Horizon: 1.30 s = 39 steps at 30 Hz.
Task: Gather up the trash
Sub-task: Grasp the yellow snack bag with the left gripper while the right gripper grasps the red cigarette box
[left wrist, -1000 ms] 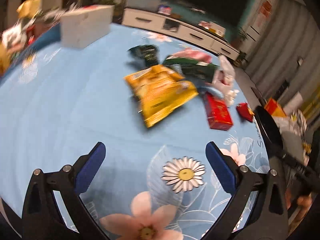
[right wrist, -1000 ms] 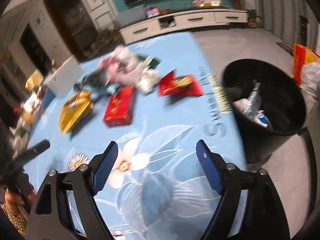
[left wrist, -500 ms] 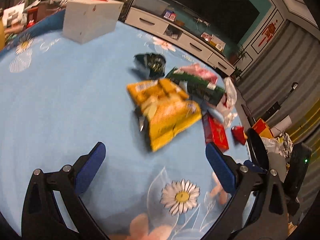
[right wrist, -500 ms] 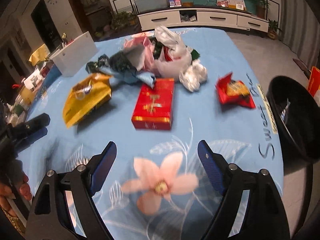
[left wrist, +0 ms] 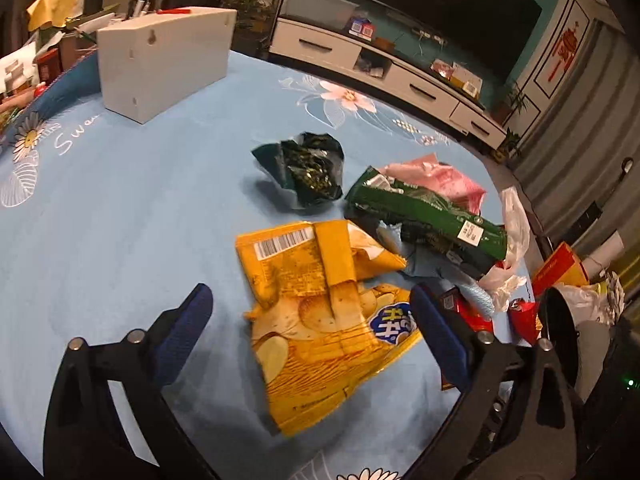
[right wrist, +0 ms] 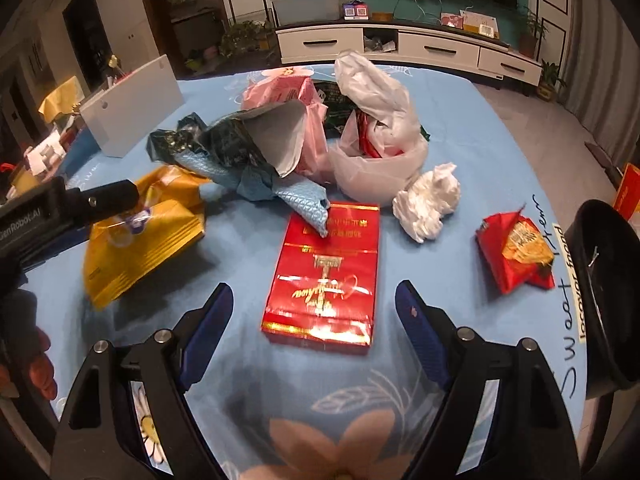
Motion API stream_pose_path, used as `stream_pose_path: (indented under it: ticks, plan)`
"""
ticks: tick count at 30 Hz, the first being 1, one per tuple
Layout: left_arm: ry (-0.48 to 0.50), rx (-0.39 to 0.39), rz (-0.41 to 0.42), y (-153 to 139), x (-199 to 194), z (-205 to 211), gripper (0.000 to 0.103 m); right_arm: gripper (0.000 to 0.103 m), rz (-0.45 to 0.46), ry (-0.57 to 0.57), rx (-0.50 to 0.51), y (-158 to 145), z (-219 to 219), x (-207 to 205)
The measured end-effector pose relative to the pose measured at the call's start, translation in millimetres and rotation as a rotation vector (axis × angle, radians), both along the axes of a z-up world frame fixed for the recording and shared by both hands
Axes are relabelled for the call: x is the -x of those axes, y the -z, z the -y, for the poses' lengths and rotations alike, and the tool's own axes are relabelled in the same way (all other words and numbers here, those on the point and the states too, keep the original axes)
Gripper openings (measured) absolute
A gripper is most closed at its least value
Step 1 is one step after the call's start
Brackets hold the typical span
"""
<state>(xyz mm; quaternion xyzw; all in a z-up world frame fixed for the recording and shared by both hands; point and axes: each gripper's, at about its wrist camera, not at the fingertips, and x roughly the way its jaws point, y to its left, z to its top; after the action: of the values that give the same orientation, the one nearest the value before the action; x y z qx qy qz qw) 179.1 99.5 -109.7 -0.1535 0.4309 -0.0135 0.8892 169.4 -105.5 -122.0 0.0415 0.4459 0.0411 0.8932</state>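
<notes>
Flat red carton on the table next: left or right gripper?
Right. The flat red carton lies centred ahead of the open right gripper, and the black bin is on that side. The open left gripper frames the yellow chip bag instead.

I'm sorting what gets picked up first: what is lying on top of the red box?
A corner of the blue textured sheet overlaps the far end of the red box; the rest of its top is bare. How far the print runs under that corner cannot be seen.
</notes>
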Motion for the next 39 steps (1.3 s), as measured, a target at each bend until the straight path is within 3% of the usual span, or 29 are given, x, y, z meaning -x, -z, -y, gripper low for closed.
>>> stream_pose_path:
  ticks: [1,3,6,15,30,39]
  plan:
    - [-0.002,-0.017,-0.009,2,-1,2,0.085,0.082,-0.002,0.003,0.007,1,-1,-1]
    - [0.009,-0.036,-0.02,4,0,4,0.066,0.075,0.001,0.0,0.007,3,-1,-2]
    - [0.022,-0.044,-0.031,7,3,6,0.056,0.061,-0.004,-0.006,0.019,5,-3,-2]
    - [0.056,-0.069,0.005,-3,22,15,0.04,0.059,0.015,-0.03,0.003,-2,-3,12]
    - [0.142,-0.14,0.173,-64,88,34,0.033,0.059,0.073,-0.059,-0.084,-41,14,74]
    - [0.188,-0.093,0.262,-99,120,41,0.033,0.059,0.162,-0.029,-0.145,-77,38,107]
